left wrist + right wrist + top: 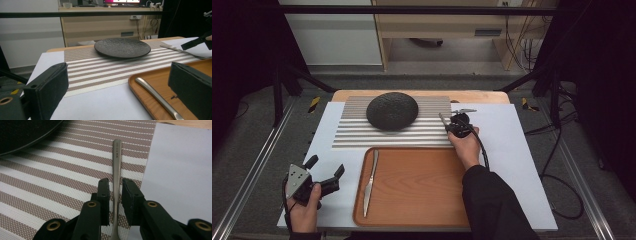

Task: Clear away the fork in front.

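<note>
Right tongs straddling a utensil handle on the mat.
Slim, matte steel handle is lying at the plate's three o'clock, pads barely parted beside it; left tongs are spread.

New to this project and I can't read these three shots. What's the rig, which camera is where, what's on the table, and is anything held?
There is no robot arm: a person holds a handheld two-jaw claw in each hand. The wide picture comes from a fixed camera above the table; the other two come from cameras riding on each claw, looking along its black jaws.

On the white table top lie a striped placemat with a dark plate on it, and a wooden tray holding a table knife.

The left claw is wide open, holding nothing, beside the tray. The right claw straddles a steel cutlery handle lying on the placemat's edge. Its pads seem just clear of the handle, so it is not gripped. The utensil's head is hidden.
</note>
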